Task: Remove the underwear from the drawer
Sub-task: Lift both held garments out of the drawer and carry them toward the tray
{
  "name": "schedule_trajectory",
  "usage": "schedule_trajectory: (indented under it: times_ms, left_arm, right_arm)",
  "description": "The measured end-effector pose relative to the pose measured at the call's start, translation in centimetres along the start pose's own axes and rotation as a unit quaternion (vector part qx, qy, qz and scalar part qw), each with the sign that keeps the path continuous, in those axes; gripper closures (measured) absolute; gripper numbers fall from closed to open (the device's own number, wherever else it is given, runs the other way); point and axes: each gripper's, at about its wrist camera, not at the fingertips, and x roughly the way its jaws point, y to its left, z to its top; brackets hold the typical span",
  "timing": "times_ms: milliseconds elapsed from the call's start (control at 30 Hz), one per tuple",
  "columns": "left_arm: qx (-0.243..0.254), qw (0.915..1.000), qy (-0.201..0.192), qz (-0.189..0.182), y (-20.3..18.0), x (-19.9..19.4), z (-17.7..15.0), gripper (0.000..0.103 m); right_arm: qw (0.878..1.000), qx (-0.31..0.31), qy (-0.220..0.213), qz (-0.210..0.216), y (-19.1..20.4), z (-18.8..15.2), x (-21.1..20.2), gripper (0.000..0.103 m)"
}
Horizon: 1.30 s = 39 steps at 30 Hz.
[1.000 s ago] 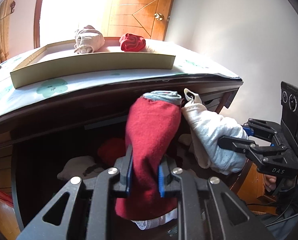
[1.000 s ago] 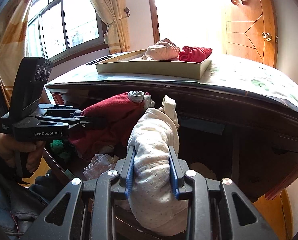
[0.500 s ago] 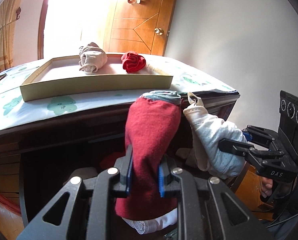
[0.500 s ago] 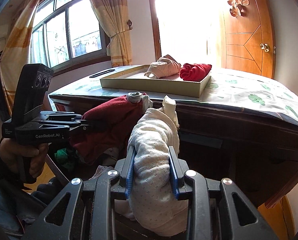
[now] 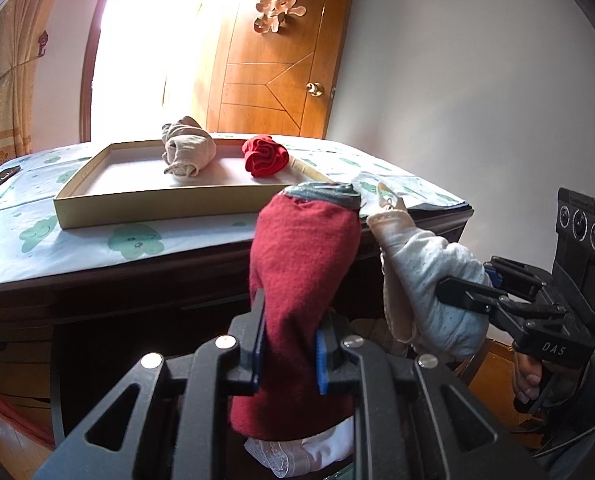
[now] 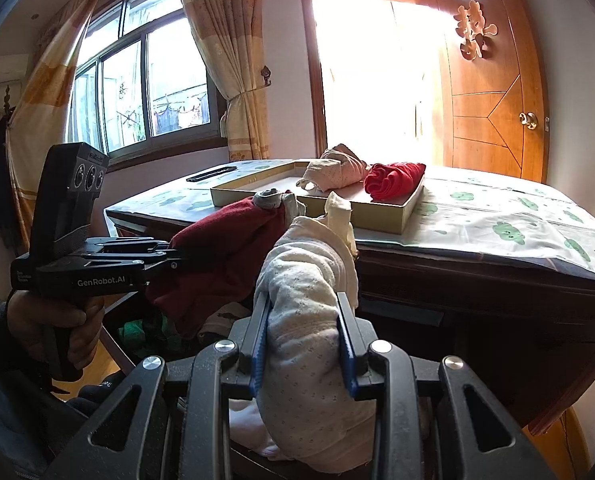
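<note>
My left gripper [image 5: 289, 346] is shut on a rolled dark red underwear [image 5: 303, 280] with a grey waistband, held up in front of the dresser edge. Beside it on the right, my right gripper [image 6: 303, 344] is shut on a rolled cream dotted underwear [image 6: 303, 280]. In the left wrist view the cream roll [image 5: 429, 276] and the right gripper [image 5: 467, 292] show at the right; in the right wrist view the red roll [image 6: 225, 248] and the left gripper [image 6: 169, 256] show at the left. The open drawer [image 6: 145, 332] lies dark below with several clothes.
On the dresser top [image 5: 77, 240], over a cloud-print cloth, stands a shallow cardboard tray [image 5: 157, 204] holding a beige roll [image 5: 187, 152] and a bright red roll [image 5: 265, 158]. A black flat object [image 6: 211, 174] lies at the far left. A wooden door [image 6: 493, 100] and window [image 6: 137, 88] stand behind.
Both grippers have risen and tilted up with their rolls; the drawer has dropped out of the left wrist view and the dresser top and tray now show more from above.
</note>
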Motion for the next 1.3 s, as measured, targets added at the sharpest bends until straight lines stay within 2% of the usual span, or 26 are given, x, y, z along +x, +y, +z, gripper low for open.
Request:
schedule_trajectory:
  times_ms: [433,1300]
  left_arm:
    - [-0.007,0.9993,-0.036,0.012,0.4,-2.0,1.3,0.086]
    - [-0.010,0.9954,-0.077,0.056,1.0,-4.7,4.1,0.086]
  right_arm:
    - [1.000,-0.002,-0.028,0.009,0.3,1.2,-0.5,0.071]
    - [0.995,0.011,-0.090,0.034,0.3,4.0,-1.5,0.071]
